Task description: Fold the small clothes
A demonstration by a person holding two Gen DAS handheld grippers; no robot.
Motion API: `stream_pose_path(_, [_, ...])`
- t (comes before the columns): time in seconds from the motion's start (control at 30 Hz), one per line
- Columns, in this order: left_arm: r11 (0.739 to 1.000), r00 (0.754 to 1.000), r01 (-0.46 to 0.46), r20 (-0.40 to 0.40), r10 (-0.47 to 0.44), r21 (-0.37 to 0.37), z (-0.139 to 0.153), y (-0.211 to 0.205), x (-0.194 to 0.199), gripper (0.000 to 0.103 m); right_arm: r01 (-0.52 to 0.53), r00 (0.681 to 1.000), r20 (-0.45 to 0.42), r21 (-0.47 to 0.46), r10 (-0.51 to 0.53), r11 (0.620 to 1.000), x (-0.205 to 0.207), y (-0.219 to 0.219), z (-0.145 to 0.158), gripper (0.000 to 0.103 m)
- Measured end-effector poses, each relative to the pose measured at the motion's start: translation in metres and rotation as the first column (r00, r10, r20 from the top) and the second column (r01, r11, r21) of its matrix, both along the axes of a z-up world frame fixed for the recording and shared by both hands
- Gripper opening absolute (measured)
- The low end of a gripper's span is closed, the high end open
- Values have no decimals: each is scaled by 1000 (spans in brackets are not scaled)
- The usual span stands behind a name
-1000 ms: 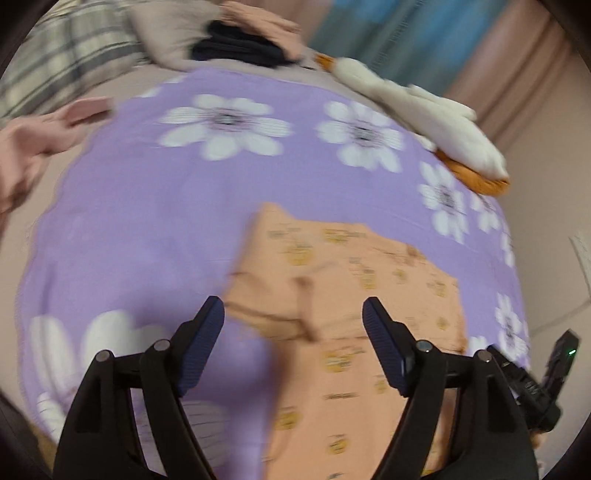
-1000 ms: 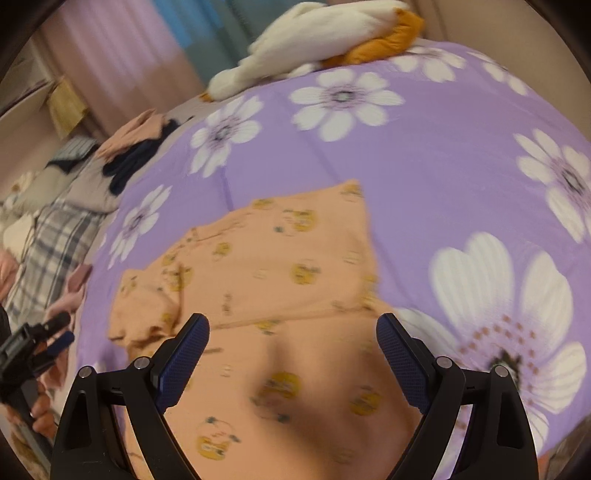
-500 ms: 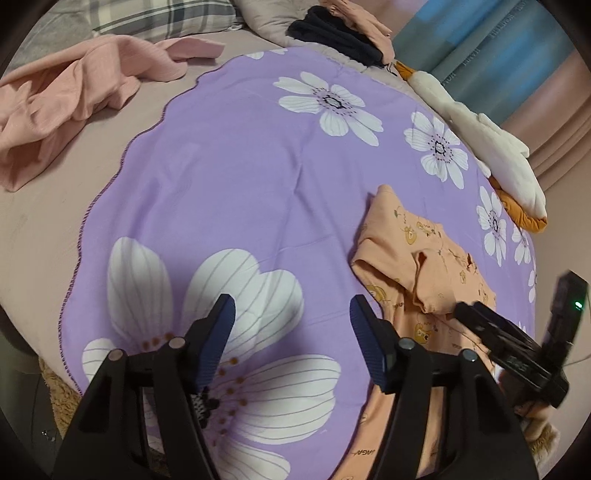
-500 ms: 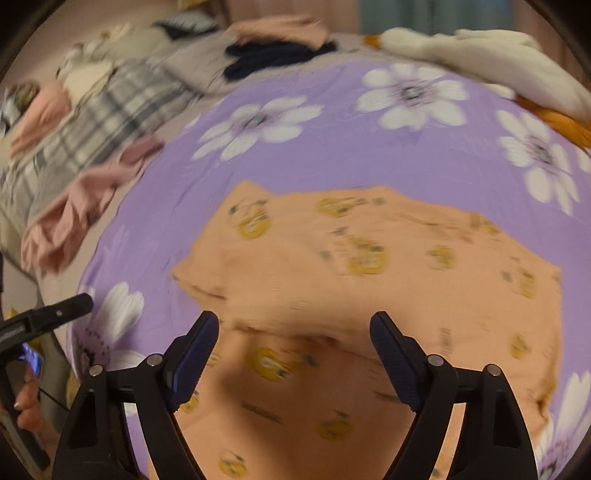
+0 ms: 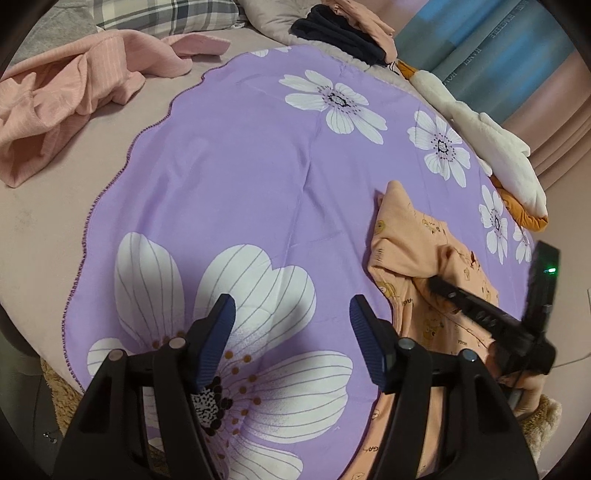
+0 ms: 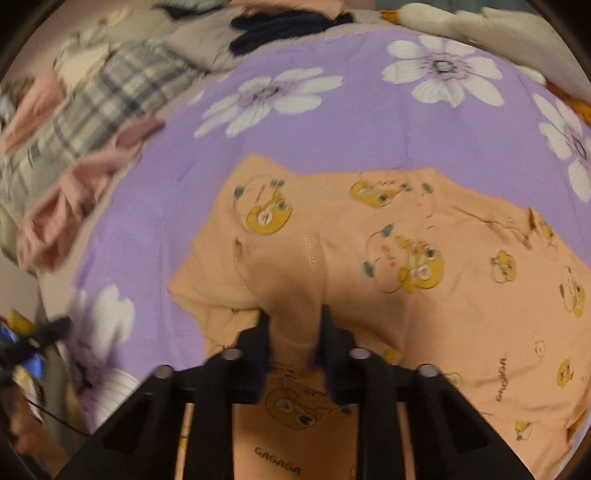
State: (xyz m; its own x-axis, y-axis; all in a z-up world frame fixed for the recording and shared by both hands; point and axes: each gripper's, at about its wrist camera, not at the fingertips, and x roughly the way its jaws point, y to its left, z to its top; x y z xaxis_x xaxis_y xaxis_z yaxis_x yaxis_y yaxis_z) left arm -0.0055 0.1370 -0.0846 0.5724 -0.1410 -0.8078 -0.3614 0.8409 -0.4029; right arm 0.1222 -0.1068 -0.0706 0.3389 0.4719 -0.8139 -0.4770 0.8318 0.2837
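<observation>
Purple bedding with big white flowers [image 5: 258, 177] covers the bed I'm working over, with a pink garment [image 5: 70, 96] crumpled off its far left edge, a plaid pillow [image 6: 92, 107] and dark clothes [image 5: 340, 33] piled behind, and a white plush toy [image 5: 491, 147] along the far right. What I have to fold, the small orange garment [image 6: 406, 258] printed with little yellow cartoon figures, lies spread on the purple cover toward its right side, one corner doubled over. My right gripper [image 6: 295, 328] is closing on a raised ridge of that orange cloth near its left edge; the fabric is bunched between the pads, so I read it as a pinch in progress. My left gripper [image 5: 291, 332] hangs over bare purple cover and a printed flower, jaws apart with nothing between them, the garment just to its right. I'd judge the cloth light, thin and limp: it will drape and drag, not hold shape, so edges, hems and corners are the places to take it, ideally two at once to keep it flat. The right view is smeared, so I cannot tell how many layers are in the pinch, and the garment's near end is cut off behind the gripper bodies.
</observation>
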Motion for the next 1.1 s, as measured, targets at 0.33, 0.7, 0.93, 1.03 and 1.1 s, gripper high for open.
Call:
stream_pose_path(0.33, [999, 999, 46, 9, -46, -10, 0, -12, 5, 63, 11, 1000, 1, 139, -11, 990, 2, -29, 41, 15])
stream_pose_path(0.7, [998, 998, 66, -4, -66, -4, -3, -20, 8, 63, 90, 995, -50, 178, -82, 980, 10, -69, 34, 15])
stream_pose_path(0.93, [996, 996, 89, -21, -89, -9, -6, -29, 13, 63, 145, 986, -117, 209, -122, 967, 8, -92, 19, 15])
stream_pose_path(1.03, [995, 994, 103, -33, -104, -9, -8, -35, 16, 63, 166, 982, -119, 202, -144, 965, 8, -99, 16, 15])
stream_pose_path(1.1, [993, 993, 116, -33, -116, -10, -8, -37, 18, 63, 182, 979, -125, 198, -159, 963, 9, -104, 12, 15])
